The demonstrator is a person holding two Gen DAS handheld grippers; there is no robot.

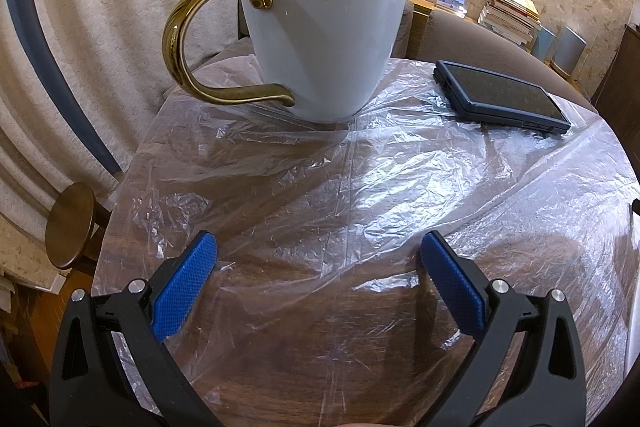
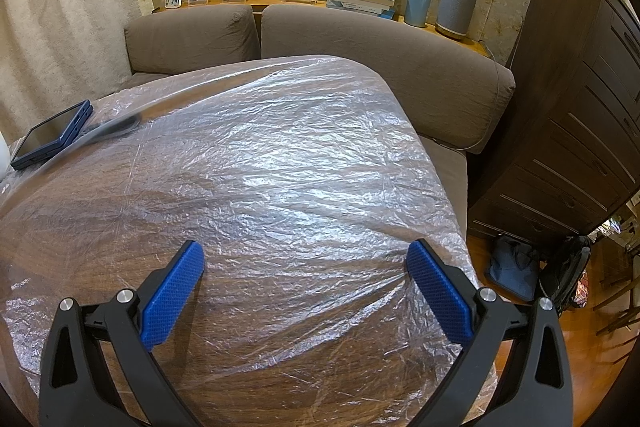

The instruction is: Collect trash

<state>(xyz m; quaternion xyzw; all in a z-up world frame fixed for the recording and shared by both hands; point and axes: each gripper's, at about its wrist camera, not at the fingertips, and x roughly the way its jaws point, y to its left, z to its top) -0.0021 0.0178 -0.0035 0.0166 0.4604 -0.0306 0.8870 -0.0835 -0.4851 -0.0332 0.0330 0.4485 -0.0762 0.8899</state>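
Observation:
A thin clear plastic sheet (image 1: pixel 320 195) lies crinkled over the whole wooden table top (image 2: pixel 280 155). A white mug (image 1: pixel 320 27) with gold dots and a gold handle stands on the sheet at the table's far side. My left gripper (image 1: pixel 318 247) is open just above the sheet, a short way in front of the mug, with nothing between its blue pads. My right gripper (image 2: pixel 306 255) is also open and empty, low over the sheet near the table's right edge.
A dark blue device (image 1: pixel 500 95) with a screen lies on the sheet right of the mug, also seen at the far left (image 2: pixel 52 139). A brown sofa (image 2: pixel 360 47) runs behind the table. A dark cabinet (image 2: pixel 580 107) stands right. A round stool (image 1: pixel 70 223) sits left.

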